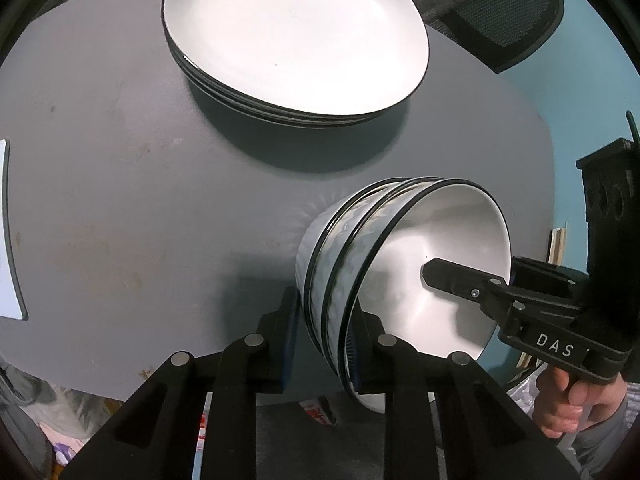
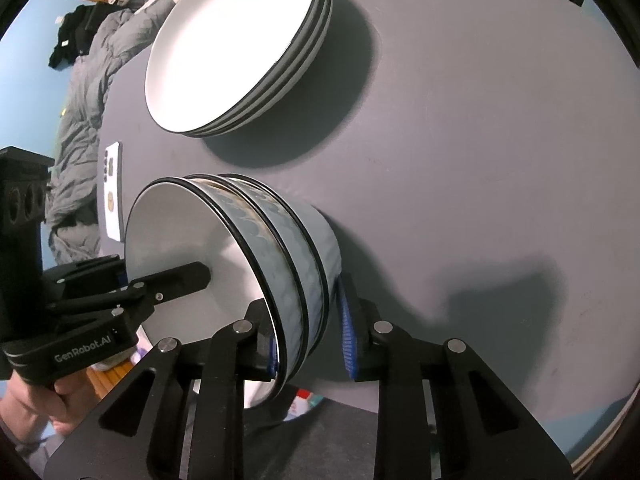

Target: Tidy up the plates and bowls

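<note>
A nested stack of three white bowls with blue wave pattern and black rims (image 1: 360, 264) (image 2: 280, 248) is on the grey table near its front edge. Both grippers straddle its rims from opposite sides. My left gripper (image 1: 326, 340) has one finger inside the top bowl and one outside. My right gripper (image 2: 310, 340) does the same; its inner finger (image 1: 452, 278) shows in the left wrist view. Both sets of jaws stand wider than the rims, with gaps at the outer pads. A stack of white plates with black rims (image 1: 296, 36) (image 2: 236, 48) lies further back.
The grey table (image 1: 120, 160) (image 2: 480, 160) has bare surface around the stacks. A white phone (image 2: 112, 192) lies at its left edge. A black mesh office chair (image 1: 500, 12) stands beyond the table. Bedding (image 2: 80, 120) lies off to the left.
</note>
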Demonstrator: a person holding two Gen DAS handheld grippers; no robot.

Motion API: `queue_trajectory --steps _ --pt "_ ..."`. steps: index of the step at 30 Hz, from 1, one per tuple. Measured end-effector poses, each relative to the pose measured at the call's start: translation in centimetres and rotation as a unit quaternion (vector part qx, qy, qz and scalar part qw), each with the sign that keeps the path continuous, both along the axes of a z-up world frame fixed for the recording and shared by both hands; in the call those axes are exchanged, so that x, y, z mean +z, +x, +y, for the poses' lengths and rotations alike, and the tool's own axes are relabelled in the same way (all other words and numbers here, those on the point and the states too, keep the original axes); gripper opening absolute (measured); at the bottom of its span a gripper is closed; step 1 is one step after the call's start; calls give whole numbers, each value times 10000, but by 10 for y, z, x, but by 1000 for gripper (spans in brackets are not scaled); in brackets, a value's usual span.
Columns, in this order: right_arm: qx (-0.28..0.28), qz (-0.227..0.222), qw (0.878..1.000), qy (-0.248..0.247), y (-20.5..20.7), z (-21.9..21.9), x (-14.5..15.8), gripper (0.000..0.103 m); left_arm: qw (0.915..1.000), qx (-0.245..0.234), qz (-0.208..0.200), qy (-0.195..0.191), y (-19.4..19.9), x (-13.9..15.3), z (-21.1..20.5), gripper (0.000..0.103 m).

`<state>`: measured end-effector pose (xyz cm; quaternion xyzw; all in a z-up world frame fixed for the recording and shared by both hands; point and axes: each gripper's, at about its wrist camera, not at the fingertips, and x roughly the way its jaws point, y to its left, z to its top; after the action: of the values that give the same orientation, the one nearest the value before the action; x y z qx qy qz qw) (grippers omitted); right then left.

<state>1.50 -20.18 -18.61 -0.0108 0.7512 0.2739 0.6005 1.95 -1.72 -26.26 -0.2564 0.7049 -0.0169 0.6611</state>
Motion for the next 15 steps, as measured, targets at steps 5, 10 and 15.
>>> queue_trajectory --steps 5,10,15 --pt "75 -83 9999 -36 -2 3 0 24 10000 36 -36 37 -6 0 3 20" --pt "-49 0 9999 88 -1 0 -1 23 10000 3 -84 1 -11 4 6 22" --pt "-25 67 9999 108 -3 -2 -1 23 10000 50 -73 -17 -12 8 8 22"
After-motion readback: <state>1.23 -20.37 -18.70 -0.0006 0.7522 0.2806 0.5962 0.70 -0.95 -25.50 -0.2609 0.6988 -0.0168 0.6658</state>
